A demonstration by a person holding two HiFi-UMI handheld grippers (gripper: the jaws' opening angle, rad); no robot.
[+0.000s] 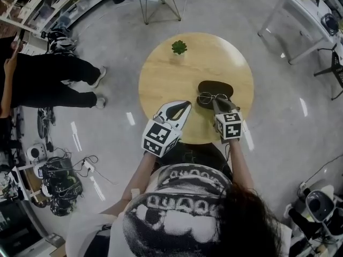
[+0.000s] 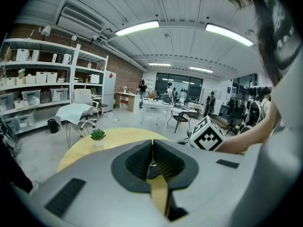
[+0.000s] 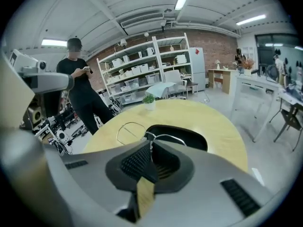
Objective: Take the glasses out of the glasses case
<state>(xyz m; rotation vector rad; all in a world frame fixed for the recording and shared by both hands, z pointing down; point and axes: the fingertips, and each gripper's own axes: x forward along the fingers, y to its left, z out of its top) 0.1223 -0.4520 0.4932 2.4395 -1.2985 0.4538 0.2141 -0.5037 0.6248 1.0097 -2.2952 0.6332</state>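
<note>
The fingers of my right gripper (image 3: 150, 143) are pinching almost closed on the thin wire frame of the glasses (image 1: 213, 96), close to the bridge, so a narrow grip is carrying the whole pair. One lens is showing over bare wood and the other over the dark opening of the glasses case (image 1: 215, 86). I cannot tell whether the temples are clear of its rim. The case is lying open on the right half of the bench (image 1: 161, 74), between the middle and the near edge. I am reading the step in hand as drawing the glasses up and out, and to do it well I am aiming to rise straight and slowly, with the frame level so a temple is not catching the rim and dragging the case along. The grip should be only firm enough that the wire is not twisting or slipping. The fingers of my left gripper (image 2: 152, 150) are pressed together on nothing, hovering over the near edge of the bench, and I am thinking they could steady the case if it starts lifting. The small plant (image 1: 179, 47) at the far edge is well out of the way.
</note>
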